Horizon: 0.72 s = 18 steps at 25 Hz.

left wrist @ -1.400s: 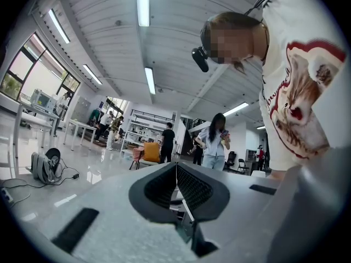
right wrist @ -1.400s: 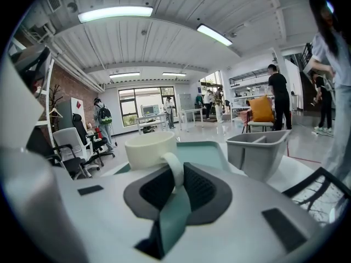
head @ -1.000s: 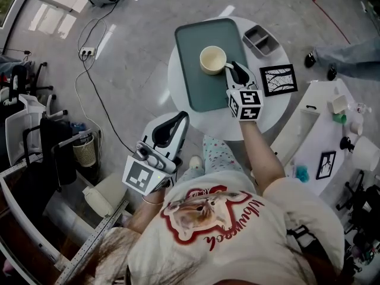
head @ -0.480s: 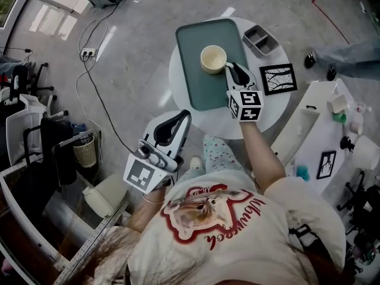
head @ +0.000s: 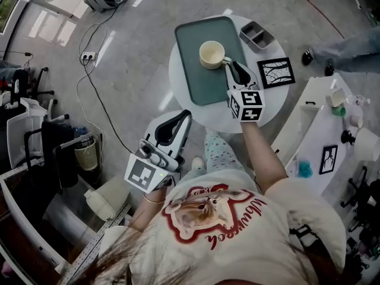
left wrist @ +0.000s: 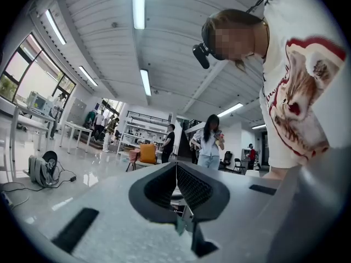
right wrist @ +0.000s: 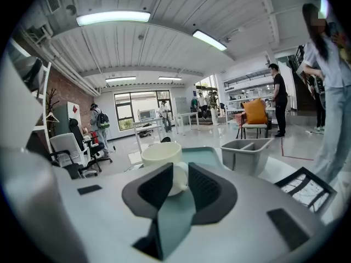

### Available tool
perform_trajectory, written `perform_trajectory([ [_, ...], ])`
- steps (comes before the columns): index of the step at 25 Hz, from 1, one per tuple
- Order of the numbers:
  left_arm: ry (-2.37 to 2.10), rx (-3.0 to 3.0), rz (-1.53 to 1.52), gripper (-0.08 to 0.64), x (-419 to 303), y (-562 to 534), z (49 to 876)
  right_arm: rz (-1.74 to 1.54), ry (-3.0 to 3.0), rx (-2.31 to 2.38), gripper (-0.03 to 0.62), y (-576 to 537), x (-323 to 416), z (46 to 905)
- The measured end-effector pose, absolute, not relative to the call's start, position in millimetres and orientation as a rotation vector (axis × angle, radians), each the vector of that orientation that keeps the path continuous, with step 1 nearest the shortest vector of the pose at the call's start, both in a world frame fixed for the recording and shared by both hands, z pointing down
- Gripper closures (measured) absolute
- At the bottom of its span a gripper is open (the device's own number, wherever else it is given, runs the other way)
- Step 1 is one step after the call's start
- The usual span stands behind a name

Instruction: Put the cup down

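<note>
Cream cup (head: 212,54) upright on green tray (head: 193,82), toward the tray's far end, tray lying on round white table (head: 217,119). Right gripper (head: 231,69) reaching in from the near side, level with the cup's handle. In the right gripper view, jaws of right gripper (right wrist: 180,167) clamped on the handle (right wrist: 179,184), which fills the gap between the ribbed pads; cup (right wrist: 162,155) body just beyond the tips, base on the tray.

Left gripper (head: 178,120) held low and off the table, beside the person's knee, well apart from cup and tray. In the left gripper view, jaws of left gripper (left wrist: 176,171) pressed together, nothing between them, pointing out into the room toward ceiling lights and distant people.

Grey divided bin (head: 257,37) on the table's far right edge, just beside the tray; same bin (right wrist: 247,152) right of the cup in the right gripper view. Black-framed patterned card (head: 275,73) flat on the table right of the right gripper. Power strip (head: 87,55) with cable on the floor, far left.
</note>
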<state>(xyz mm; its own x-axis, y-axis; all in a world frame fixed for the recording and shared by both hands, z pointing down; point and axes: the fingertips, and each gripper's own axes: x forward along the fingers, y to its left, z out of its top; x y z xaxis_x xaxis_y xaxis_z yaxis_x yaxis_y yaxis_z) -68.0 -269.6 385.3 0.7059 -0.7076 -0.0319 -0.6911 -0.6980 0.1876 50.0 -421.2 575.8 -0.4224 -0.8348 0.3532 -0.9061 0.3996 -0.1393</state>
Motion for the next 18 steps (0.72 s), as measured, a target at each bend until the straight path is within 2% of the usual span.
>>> perform_trajectory([
  [18,-1.112,2.809,-0.200,0.545,-85.6,-223.1,365.0,0.290,-2.472,1.750,0.532,-382.8,50.5,491.3],
])
